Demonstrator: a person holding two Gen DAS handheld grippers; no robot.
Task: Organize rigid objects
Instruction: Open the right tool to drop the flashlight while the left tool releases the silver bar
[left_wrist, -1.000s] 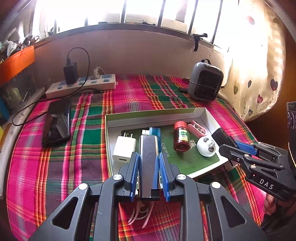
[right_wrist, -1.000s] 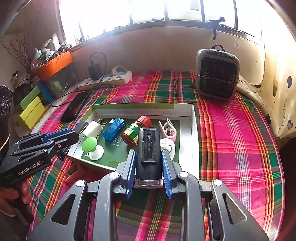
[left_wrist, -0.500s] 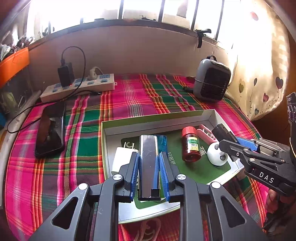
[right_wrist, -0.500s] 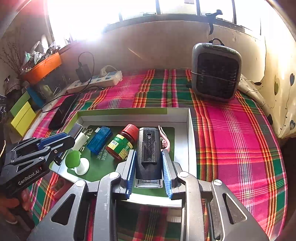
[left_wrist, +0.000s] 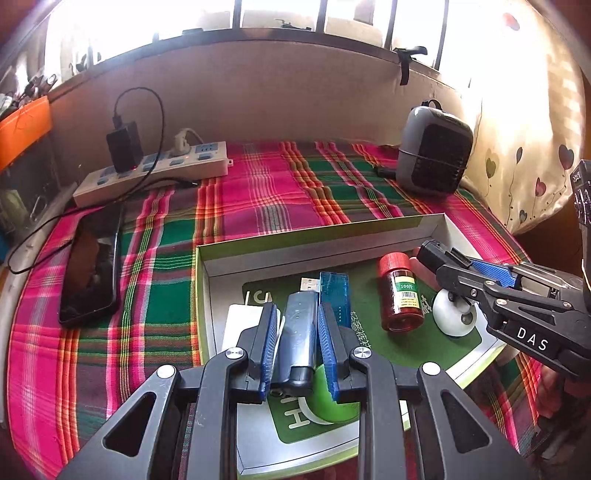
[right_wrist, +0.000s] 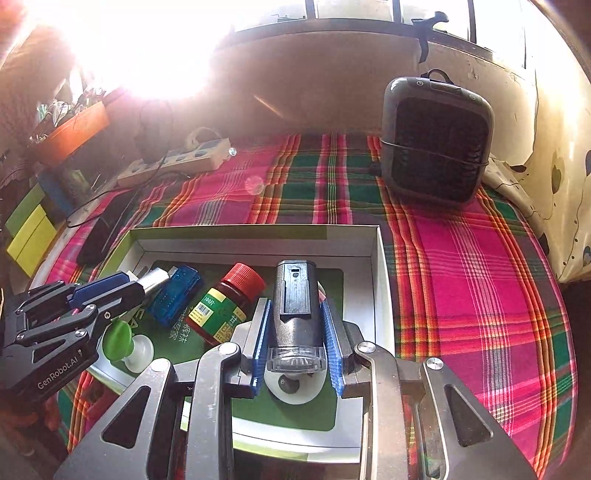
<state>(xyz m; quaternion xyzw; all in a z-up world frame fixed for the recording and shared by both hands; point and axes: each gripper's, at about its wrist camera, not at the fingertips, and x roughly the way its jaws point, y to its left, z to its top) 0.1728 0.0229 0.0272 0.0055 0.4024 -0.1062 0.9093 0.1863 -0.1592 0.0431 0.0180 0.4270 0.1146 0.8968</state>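
Left gripper (left_wrist: 298, 328) clamped on grey stick (left_wrist: 297, 334), right gripper (right_wrist: 296, 334) on black torch (right_wrist: 295, 306), both over tray (right_wrist: 380, 295); lower gently into gaps beside red-capped bottle (right_wrist: 225, 299), then release

Strong daylight entered through the window (left_wrist: 280, 22) behind the scene and overexposed it. In the right wrist view, glare washed out the upper left with a hazy flare. Fisheye distortion curved both views' edges; corners fell dark.
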